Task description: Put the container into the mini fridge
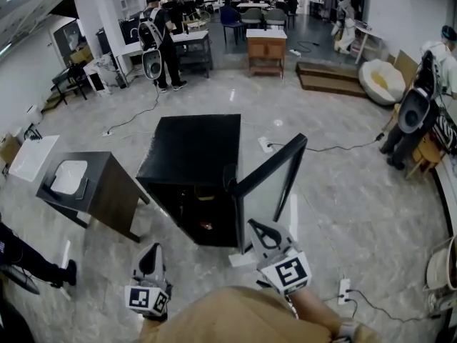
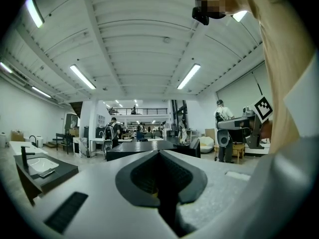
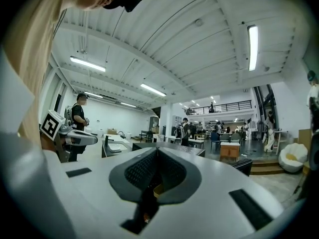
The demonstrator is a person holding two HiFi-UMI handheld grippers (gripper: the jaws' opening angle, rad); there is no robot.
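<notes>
A black mini fridge [image 1: 193, 148] stands on the marble floor, its door [image 1: 275, 168] swung open to the right. Inside its dark compartment a small orange-tinted item [image 1: 206, 226] shows low down; I cannot tell if it is the container. My left gripper [image 1: 150, 257] is held close to my body, in front of the fridge and to its left, shut and empty. My right gripper [image 1: 261, 229] sits just before the open door's lower edge, also shut with nothing held. In the left gripper view the left gripper [image 2: 159, 153] points at the fridge top, and so does the right gripper [image 3: 157, 151] in its own view.
A dark cabinet with a white basin [image 1: 78, 184] stands left of the fridge. A white strip [image 1: 241, 259] lies on the floor by the fridge's front corner. A power strip [image 1: 343, 290] and cables lie at the right. People stand at the back and at the right edge.
</notes>
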